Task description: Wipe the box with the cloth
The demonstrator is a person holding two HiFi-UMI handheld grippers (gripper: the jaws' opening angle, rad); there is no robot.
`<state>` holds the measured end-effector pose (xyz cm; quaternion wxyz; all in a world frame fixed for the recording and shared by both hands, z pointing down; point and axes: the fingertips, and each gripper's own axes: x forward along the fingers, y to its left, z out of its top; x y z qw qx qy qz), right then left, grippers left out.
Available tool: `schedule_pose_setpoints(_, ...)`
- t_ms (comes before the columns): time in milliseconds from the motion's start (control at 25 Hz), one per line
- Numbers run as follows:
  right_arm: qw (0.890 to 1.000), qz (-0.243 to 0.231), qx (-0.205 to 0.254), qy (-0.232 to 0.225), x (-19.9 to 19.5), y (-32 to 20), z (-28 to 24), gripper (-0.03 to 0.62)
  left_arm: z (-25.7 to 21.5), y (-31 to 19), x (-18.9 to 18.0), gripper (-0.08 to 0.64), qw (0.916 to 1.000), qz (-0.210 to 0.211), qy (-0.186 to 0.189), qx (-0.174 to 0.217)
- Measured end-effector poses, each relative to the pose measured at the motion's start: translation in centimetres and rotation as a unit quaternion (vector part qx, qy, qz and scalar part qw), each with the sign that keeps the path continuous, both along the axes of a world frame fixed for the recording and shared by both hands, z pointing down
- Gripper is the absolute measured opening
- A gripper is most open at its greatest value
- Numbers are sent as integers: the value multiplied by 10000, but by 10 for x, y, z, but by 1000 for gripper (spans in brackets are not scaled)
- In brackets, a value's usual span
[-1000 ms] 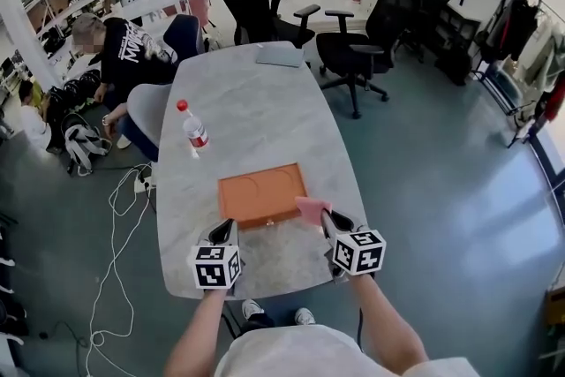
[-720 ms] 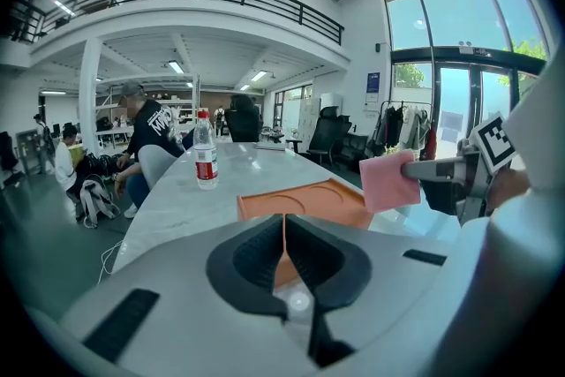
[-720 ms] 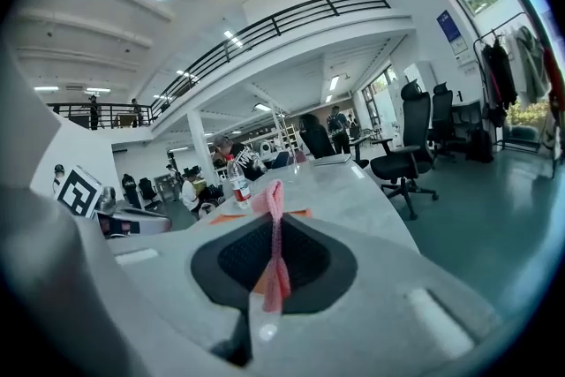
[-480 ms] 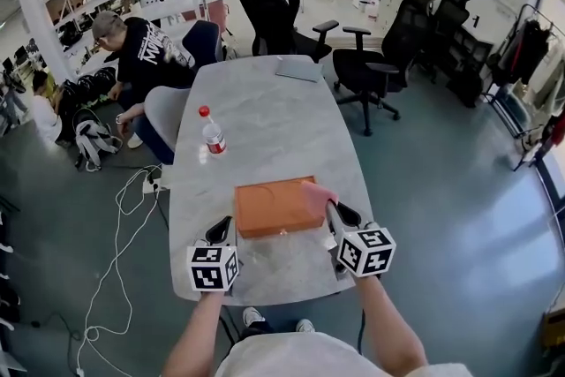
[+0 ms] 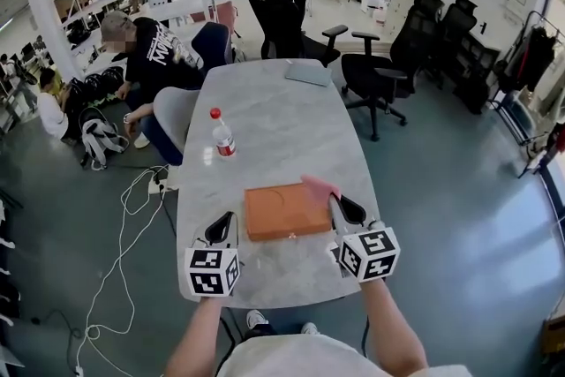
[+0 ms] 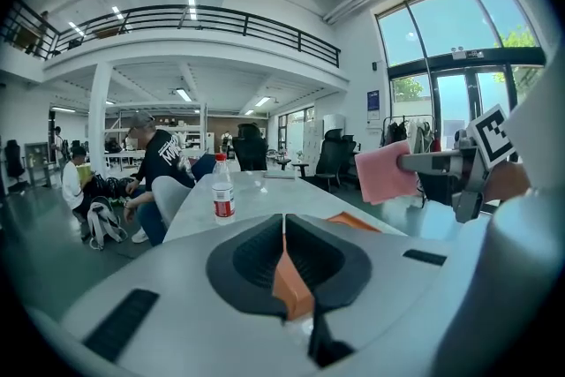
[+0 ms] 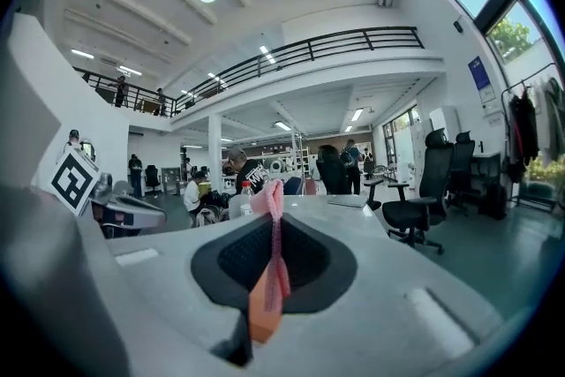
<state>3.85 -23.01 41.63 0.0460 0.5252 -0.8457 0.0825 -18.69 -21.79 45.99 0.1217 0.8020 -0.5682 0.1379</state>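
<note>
Right gripper view shows the right claw (image 7: 269,256) pinching a fold of the pink cloth (image 7: 267,200), which sticks up past its tips; in the left gripper view the left claw (image 6: 284,256) is pressed together on nothing. From the head view, the orange box (image 5: 284,210) lies flat on the table (image 5: 265,110) between the two claws, its long axis running left to right. The cloth hangs at its far right corner, apparently raised off the top. The right claw is thus the nearer one, with the box to its left and below. A second earlier the cloth sat by the near right corner; it has since travelled forward along that short edge
</note>
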Motion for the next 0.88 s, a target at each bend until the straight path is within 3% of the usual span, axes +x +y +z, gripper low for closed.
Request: schedule_pose_setpoints(880,9999,131,-72,-47,-2,4,7,14,8,3,-4,17,9999,69,-6,-103)
